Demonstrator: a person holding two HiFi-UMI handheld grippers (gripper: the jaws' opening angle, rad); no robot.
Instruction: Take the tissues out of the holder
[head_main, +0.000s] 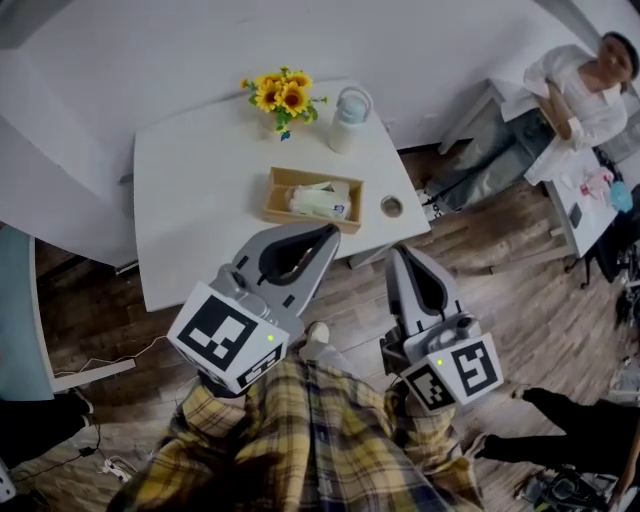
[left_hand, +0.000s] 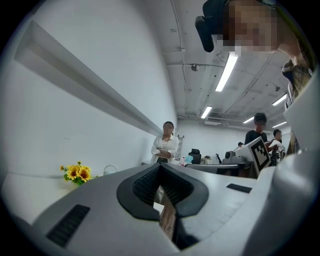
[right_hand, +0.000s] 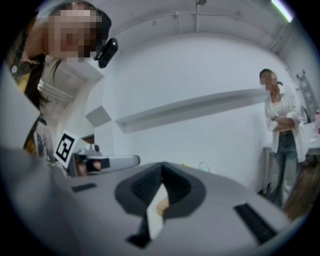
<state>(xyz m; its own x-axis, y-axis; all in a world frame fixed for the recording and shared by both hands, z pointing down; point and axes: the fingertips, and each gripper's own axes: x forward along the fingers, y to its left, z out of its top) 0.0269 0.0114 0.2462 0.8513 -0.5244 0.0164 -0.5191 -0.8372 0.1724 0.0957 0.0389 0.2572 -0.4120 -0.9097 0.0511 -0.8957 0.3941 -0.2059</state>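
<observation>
The left gripper (head_main: 322, 238) and right gripper (head_main: 401, 254) hung short of the table (head_main: 200, 200), both with jaws together and empty. The tissues (head_main: 320, 203) lay in the holder (head_main: 281, 207) at their 12 o'clock. Arriving shut, they could shove the holder instead of gripping.

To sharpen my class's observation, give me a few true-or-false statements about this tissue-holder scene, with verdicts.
1. The tissues lie in the wooden holder on the white table. True.
2. The left gripper holds a tissue pack. False: its jaws are together, with nothing between them.
3. The sunflowers stand next to the white jug. True.
4. The small round cup sits inside the holder. False: it stands on the table to the holder's right, apart from it.
5. The right gripper is wide open. False: its jaws are together.
</observation>
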